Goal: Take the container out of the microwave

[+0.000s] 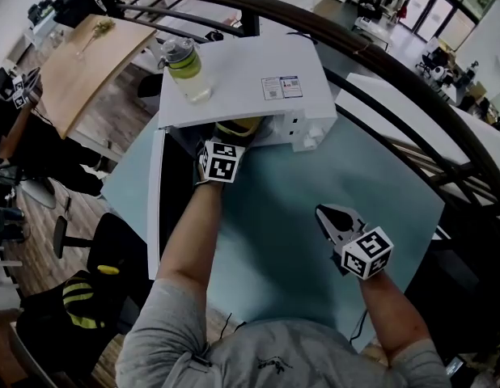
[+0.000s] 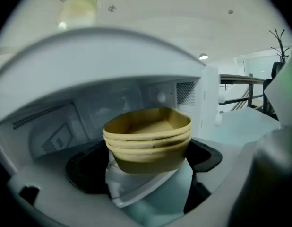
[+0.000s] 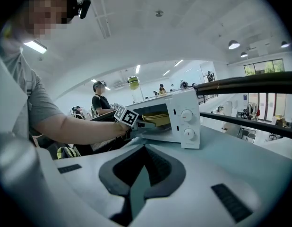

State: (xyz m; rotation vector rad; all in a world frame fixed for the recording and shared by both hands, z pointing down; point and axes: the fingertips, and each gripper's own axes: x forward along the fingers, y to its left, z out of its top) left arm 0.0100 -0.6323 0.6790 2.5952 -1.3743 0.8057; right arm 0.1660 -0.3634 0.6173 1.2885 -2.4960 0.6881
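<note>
Left tongs (image 2: 153, 176) are clamped on the near wall of the container (image 2: 148, 138) — a tan, round-cornered tub, ribbed or perhaps several nested; can't tell which. It sits level just inside the mouth of the microwave (image 1: 250, 79), at the front of the cavity. Whether its base is clear of the cavity floor, no view shows. Door (image 1: 155, 204) is swung wide open on the person's left. Bottle (image 1: 185, 65) of greenish liquid stands on the microwave's top, near the door-side edge. Microwave rests on a pale teal surface (image 1: 298, 208). Right tongs (image 3: 139, 188) are held low over that surface, well apart from the microwave, jaws together on nothing.

Step, as I judge it: grasp made, extraction at its start. Next move calls for a straight pull back toward the person, container kept level and under the cavity's top lip, then a set-down on the bare surface in front. It looks light and thin-walled, so a one-wall pinch could let it droop or buckle; a slow draw seems wise.

Views: left gripper view alone shows the grip and the cavity's vented back wall. Head view gives only a sliver of tan past the marker cube, but lays out door, bottle and free surface. Right gripper view adds the side-on look — container at the opening, control knobs (image 3: 187, 115) to its right.
</note>
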